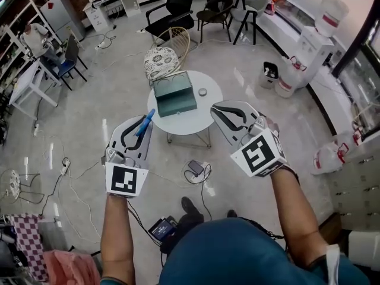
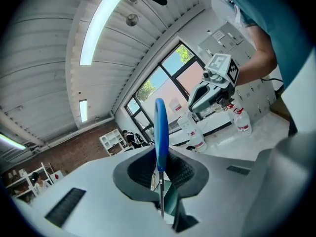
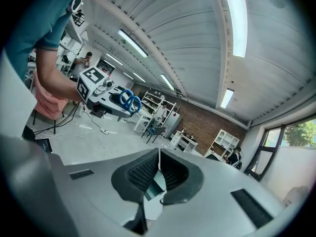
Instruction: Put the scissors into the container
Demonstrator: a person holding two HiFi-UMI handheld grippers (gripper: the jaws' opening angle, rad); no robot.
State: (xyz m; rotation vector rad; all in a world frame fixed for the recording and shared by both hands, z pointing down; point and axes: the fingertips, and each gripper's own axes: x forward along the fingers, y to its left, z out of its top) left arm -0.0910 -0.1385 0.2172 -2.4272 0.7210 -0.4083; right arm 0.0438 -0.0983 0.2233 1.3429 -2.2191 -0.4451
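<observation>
Blue-handled scissors [image 1: 146, 121] stand up between the jaws of my left gripper [image 1: 139, 127], which is shut on them. In the left gripper view the blue handle [image 2: 160, 132] rises above the pads and the thin blade runs down through the grip. The container, a green open box [image 1: 175, 94], sits on a small round white table [image 1: 205, 114] below and ahead of both grippers. My right gripper [image 1: 217, 111] hovers at the table's right side, shut with nothing in it; its pads [image 3: 170, 172] meet. From the right gripper view, the left gripper [image 3: 106, 97] and scissors [image 3: 129, 100] show.
A small round object [image 1: 203, 92] lies on the table beside the box. A patterned wicker chair [image 1: 164, 57] stands behind the table. Cables and a device [image 1: 196, 168] lie on the floor near my feet. Water jugs [image 1: 289, 76] stand at the right wall.
</observation>
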